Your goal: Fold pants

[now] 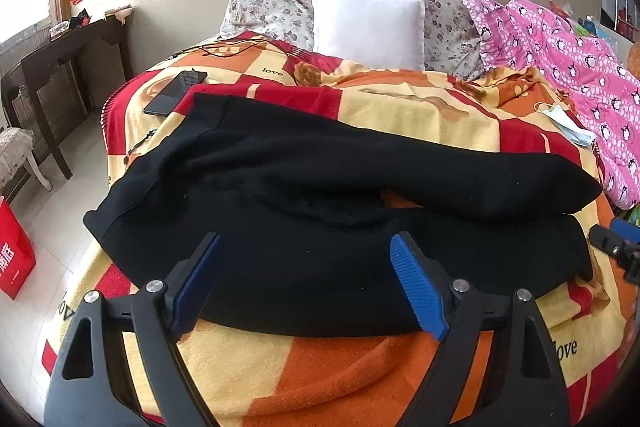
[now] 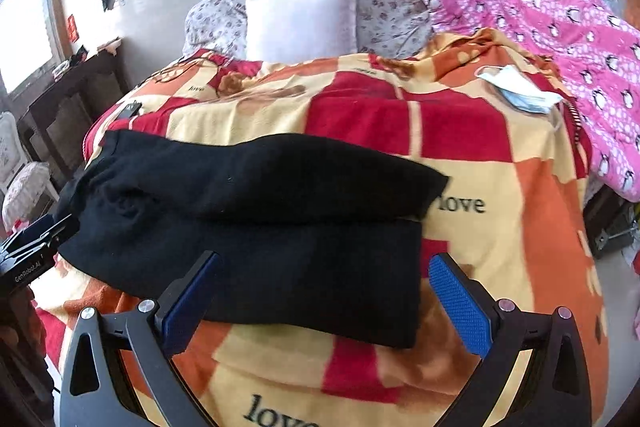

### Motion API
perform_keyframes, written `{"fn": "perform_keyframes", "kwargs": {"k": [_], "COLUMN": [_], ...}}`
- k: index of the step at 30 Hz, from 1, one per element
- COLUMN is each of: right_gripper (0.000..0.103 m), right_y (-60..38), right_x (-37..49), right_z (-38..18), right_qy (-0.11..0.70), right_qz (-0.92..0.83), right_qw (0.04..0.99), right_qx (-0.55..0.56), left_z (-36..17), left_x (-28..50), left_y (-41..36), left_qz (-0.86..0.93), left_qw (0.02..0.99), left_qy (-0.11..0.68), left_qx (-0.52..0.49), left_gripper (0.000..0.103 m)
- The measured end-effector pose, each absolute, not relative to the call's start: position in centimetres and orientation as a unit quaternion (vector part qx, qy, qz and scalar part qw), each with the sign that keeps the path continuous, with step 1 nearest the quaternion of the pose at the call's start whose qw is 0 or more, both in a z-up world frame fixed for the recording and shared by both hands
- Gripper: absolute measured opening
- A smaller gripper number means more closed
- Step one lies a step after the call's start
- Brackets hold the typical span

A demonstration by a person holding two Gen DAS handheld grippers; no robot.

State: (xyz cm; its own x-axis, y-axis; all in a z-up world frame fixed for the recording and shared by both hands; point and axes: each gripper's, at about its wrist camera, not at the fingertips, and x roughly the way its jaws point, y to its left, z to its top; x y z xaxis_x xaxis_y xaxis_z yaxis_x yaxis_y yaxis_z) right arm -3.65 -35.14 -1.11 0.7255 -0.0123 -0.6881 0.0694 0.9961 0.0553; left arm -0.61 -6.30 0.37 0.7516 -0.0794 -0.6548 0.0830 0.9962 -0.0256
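Item: black pants, one pair, laid flat on the patterned blanket covering the bed, near its front edge and close in front of both grippers.

Condition of fold: we judge the task barely begun. The two legs lie side by side, still apart, the far leg angled a little away from the near one so that a sliver of blanket shows between them. No lengthwise fold appears made; bringing one leg over the other and then folding across the length both appear to remain.

Orientation: long axis runs left to right across the bed. The waistband end lies to the left, near the phone; the leg ends point right, toward the pink quilt. The left end is dark and bunched in both views, so we take it for the waist with some reserve.

Left gripper: released, jaws spread wide, holding nothing, hovering over the near edge of the pants towards the waist end.

Right gripper: likewise released and empty, jaws spread wide, poised at the near leg's cuff end.

Also present: white pillow at the head of the bed; face mask on the blanket, well apart from the pants.
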Motion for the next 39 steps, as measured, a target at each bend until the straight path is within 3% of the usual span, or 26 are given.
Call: {"fn": "perform_keyframes", "kwargs": {"k": [19,34,39], "right_gripper": [0.102,0.102,0.102], "right_y": [-31.1,-32.3,-32.2], "right_x": [3.6,9.4,7.9], "right_z": [-5.3,-2.8,-1.7], "right_qy": [0.433,0.418,0.402], "right_qz": [0.033,-0.005,0.006], "right_qw": [0.900,0.908,0.915], "right_qx": [0.028,0.020,0.024], "left_z": [-1.1,-1.4,-1.4], "left_x": [1.9,3.6,3.7], "left_y": [-6.8,-6.6,-6.1], "left_qz": [-0.038,-0.032,-0.029], "left_qw": [0.929,0.926,0.926], "left_qy": [0.368,0.377,0.377], "left_qx": [0.003,0.002,-0.002], "left_gripper": [0.085,0.085,0.085]}}
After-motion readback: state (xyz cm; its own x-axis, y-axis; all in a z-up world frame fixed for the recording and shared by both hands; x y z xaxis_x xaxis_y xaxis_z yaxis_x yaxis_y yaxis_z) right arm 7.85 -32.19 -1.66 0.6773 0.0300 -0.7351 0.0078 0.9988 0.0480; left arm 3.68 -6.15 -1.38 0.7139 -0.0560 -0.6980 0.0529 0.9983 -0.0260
